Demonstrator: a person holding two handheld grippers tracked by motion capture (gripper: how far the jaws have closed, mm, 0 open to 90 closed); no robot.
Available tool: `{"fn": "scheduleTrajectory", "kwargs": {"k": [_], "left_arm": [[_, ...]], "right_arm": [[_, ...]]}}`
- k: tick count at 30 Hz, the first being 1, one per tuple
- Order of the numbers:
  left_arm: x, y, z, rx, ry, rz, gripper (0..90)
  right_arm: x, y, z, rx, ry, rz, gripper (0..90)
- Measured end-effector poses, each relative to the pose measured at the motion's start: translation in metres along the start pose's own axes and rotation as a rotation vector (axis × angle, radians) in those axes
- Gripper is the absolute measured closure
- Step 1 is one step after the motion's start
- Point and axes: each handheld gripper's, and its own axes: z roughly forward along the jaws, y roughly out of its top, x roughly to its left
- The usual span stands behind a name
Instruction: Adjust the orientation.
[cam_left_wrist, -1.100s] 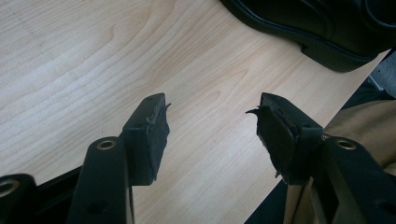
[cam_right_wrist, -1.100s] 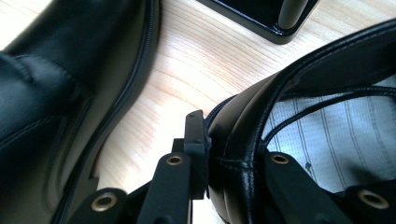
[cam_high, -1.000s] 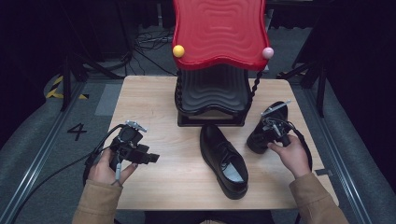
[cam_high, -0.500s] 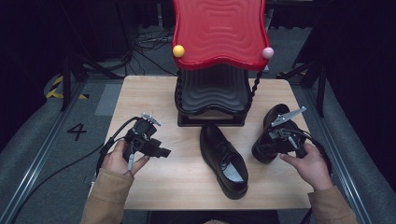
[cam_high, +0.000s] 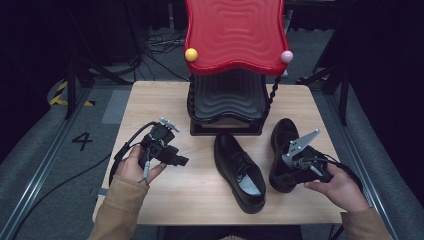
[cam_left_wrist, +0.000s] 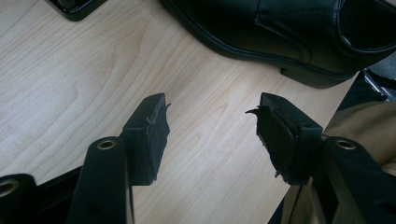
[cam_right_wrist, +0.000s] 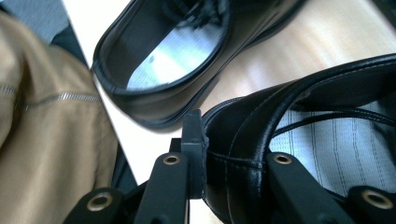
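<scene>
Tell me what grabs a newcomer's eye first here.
The wavy red tray top at the table's far edge, above a black stand. Next, two black dress shoes: one shoe lies mid-table, and the right tongs are clamped on the heel rim of the other shoe beside it. The left tongs stand open over bare wood.

Open tool (cam_left_wrist: 208, 126) over table (cam_left_wrist: 70, 70), near black shoe (cam_left_wrist: 289, 28).
</scene>
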Motion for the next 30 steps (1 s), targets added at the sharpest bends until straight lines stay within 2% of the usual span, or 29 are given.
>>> {"fn": "scheduleTrajectory", "kwargs": {"k": [5, 8, 10, 12, 17, 21, 22, 23, 26, 30], "left_arm": [[-0.001, 0.002, 0.001, 0.002, -0.005, -0.002, 43.8], [-0.001, 0.004, 0.002, -0.001, -0.008, 0.009, 43.7], [-0.001, 0.005, 0.003, 0.001, -0.008, 0.015, 43.8], [-0.002, 0.006, 0.004, 0.008, -0.011, 0.006, 43.7], [-0.002, 0.007, 0.006, 0.014, -0.014, 0.007, 43.6], [-0.002, 0.008, 0.006, 0.014, -0.015, 0.008, 43.6], [-0.002, 0.008, 0.006, 0.014, -0.015, 0.008, 43.6], [-0.002, 0.008, 0.006, 0.014, -0.015, 0.008, 43.6], [-0.001, 0.007, 0.006, 0.014, -0.015, 0.01, 43.6], [-0.001, 0.007, 0.006, 0.012, -0.015, 0.002, 43.5]], "right_arm": [[0.004, -0.005, 0.008, 0.041, 0.024, -0.062, 77.4], [0.002, -0.01, 0.012, 0.055, 0.042, -0.075, 77.2], [-0.001, -0.013, 0.017, 0.077, 0.058, -0.065, 77.1], [-0.002, -0.015, 0.021, 0.097, 0.062, -0.072, 77.2], [-0.006, -0.019, 0.025, 0.152, 0.099, -0.008, 77.7], [-0.005, -0.019, 0.037, 0.225, 0.125, -0.004, 77.6], [-0.005, -0.019, 0.037, 0.225, 0.125, -0.004, 77.6], [-0.005, -0.019, 0.041, 0.259, 0.133, -0.001, 77.6], [-0.006, -0.019, 0.043, 0.264, 0.138, 0.01, 74.1], [-0.013, -0.022, 0.041, 0.261, 0.146, 0.087, 65.1]]}}
